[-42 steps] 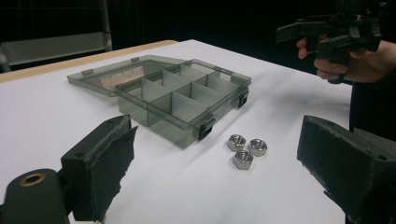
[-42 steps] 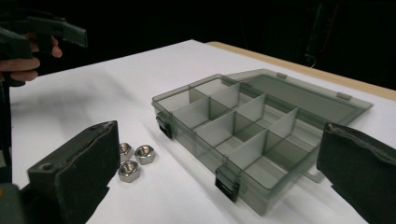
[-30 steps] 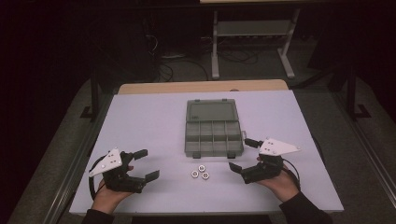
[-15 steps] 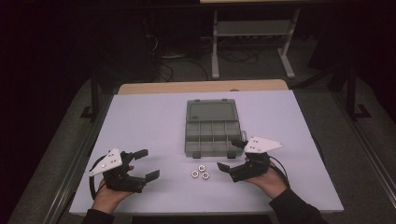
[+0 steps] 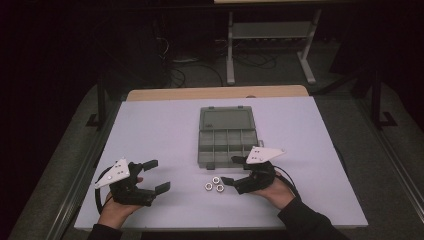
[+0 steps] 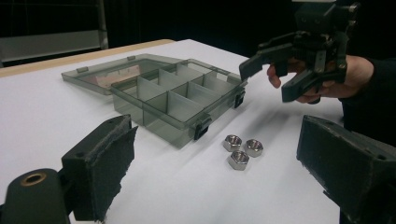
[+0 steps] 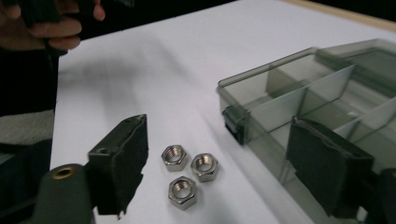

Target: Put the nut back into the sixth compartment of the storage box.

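Observation:
Three steel hex nuts lie in a tight cluster on the white table, just in front of an open grey compartment box. My right gripper hovers just right of the nuts, pointing left at them. Its jaws have just been closing and stand partly open, gripping nothing. In the right gripper view the nuts lie on the table ahead, between the two pads. My left gripper rests open near the front left edge, well left of the nuts, and holds nothing. The left gripper view shows the right gripper beyond the nuts.
The box has several empty compartments, and its lid lies flat behind it. The white table top ends in a wooden strip at the back. Beyond it stands a metal stand on a dark floor.
My right gripper has moved left across the table to the nuts, and its jaws stand narrower than before. The left gripper has stayed put.

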